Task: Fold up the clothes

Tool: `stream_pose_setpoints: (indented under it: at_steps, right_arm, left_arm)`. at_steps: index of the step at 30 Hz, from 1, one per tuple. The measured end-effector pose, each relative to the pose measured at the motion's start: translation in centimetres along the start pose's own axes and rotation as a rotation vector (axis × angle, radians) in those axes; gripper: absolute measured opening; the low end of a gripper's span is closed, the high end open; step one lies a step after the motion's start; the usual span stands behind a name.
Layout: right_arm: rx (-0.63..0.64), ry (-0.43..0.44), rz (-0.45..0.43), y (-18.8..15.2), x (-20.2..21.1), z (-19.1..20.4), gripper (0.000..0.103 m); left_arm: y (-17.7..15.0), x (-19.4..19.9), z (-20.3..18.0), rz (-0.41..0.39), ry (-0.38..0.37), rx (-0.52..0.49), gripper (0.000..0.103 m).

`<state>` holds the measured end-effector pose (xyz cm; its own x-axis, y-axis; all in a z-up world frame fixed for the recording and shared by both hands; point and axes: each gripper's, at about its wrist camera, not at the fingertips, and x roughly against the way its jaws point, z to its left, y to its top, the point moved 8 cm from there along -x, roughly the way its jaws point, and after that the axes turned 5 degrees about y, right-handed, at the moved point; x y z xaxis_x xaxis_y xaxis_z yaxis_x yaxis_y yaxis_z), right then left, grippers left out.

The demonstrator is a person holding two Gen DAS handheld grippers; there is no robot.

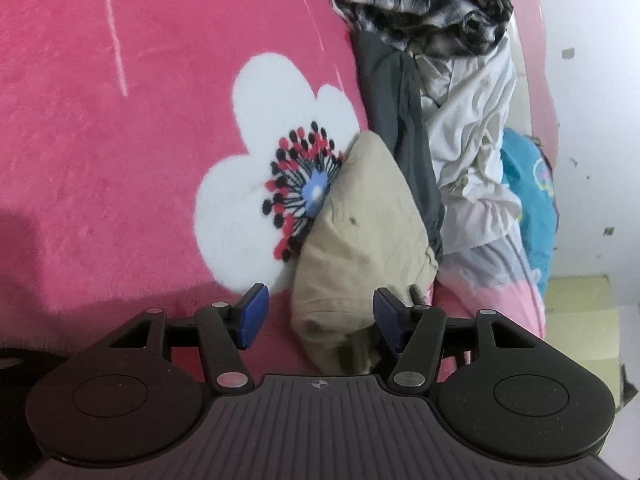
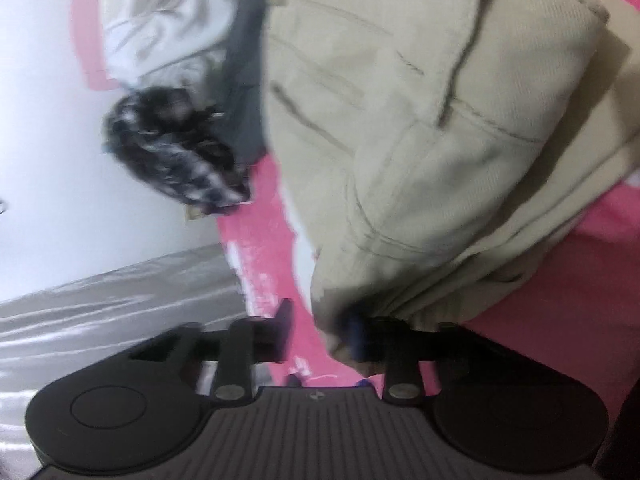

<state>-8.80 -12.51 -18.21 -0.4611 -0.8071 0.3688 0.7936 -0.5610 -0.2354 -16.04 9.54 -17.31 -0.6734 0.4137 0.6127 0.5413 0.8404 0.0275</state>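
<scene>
Left gripper (image 1: 318,316): nearest my left camera; I see its jaws standing wide, blue pads (image 1: 251,316) apart, gripping nothing.
Beige trousers (image 1: 356,236): task garment; on my left view they lie bunched at 12 o'clock from the jaws, one end reaching down between the fingers.
Pink blanket (image 1: 120,140): under everything, with a white flower (image 1: 260,160) at 11 o'clock, its edge touching the trousers.
Clothes pile: at 1 o'clock, a dark grey garment (image 1: 404,120), a white shirt (image 1: 472,128), a black-and-white checked shirt (image 1: 424,0) and a teal cloth (image 1: 528,200) further right.
Right gripper (image 2: 320,330): blurred view; jaws look apart, yet the trousers' edge lies against the right finger, so I cannot tell whether it grips.
Trousers, right view (image 2: 420,120): filling 12 to 2 o'clock.
Wall (image 2: 48,140): white, at 10 o'clock.
</scene>
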Motion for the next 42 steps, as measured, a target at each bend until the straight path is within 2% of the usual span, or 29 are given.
stream_pose_setpoints:
  at_steps: [2, 5, 6, 15, 19, 22, 23, 26, 27, 31, 32, 35, 40, 42]
  right_arm:
    - [0.002, -0.008, 0.002, -0.3, 0.1, 0.1, 0.029]
    - [0.005, -0.021, 0.004, -0.7, 0.1, 0.3, 0.059]
    - [0.005, -0.025, 0.005, -0.8, 0.2, 0.4, 0.061]
    - [-0.002, -0.059, 0.035, -2.1, -0.7, 0.7, 0.061]
    - [0.004, -0.060, 0.026, -2.0, -1.5, 0.7, 0.056]
    - [-0.008, -0.081, 0.011, -1.6, -1.8, -0.1, 0.038]
    - [-0.015, -0.081, 0.005, -1.6, -1.7, -0.3, 0.028]
    - [-0.034, -0.078, -0.013, -1.5, -1.5, -1.0, 0.022]
    - [-0.043, -0.067, -0.020, -1.5, -1.4, -1.1, 0.021]
    - [-0.131, 0.131, -0.063, -1.1, -0.7, -1.2, 0.014]
    - [-0.138, 0.158, -0.074, -1.1, -0.4, -1.2, 0.014]
    - [-0.063, 0.020, -0.056, -1.8, -0.5, -1.5, 0.016]
    - [-0.022, -0.053, -0.045, -1.8, -0.4, -1.0, 0.032]
    - [-0.004, -0.075, -0.042, -1.8, -0.6, -0.7, 0.036]
  left_arm:
    - [0.1, -0.2, 0.3, 0.005, 0.007, 0.006, 0.058]
    - [0.1, -0.3, 0.8, 0.009, 0.008, 0.023, 0.058]
    - [0.1, -0.3, 0.8, 0.008, 0.006, 0.029, 0.058]
    - [0.2, -0.2, 1.1, 0.003, 0.004, 0.036, 0.058]
    - [0.2, -0.3, 1.1, 0.003, 0.004, 0.041, 0.058]
    - [0.3, -0.3, 1.2, 0.003, 0.004, 0.048, 0.058]
    - [0.3, -0.3, 1.3, 0.003, 0.005, 0.050, 0.058]
    - [0.4, -0.3, 1.4, 0.002, 0.004, 0.055, 0.058]
    - [0.4, -0.3, 1.4, 0.001, 0.004, 0.058, 0.058]
    - [0.4, -0.1, 1.5, -0.004, 0.001, 0.065, 0.058]
    - [0.5, -0.1, 1.6, -0.003, 0.000, 0.069, 0.058]
    - [0.5, -0.1, 1.6, -0.002, 0.001, 0.072, 0.058]
    - [0.5, 0.0, 1.7, -0.003, 0.000, 0.073, 0.059]
    - [0.5, -0.1, 1.7, -0.003, 0.000, 0.074, 0.059]
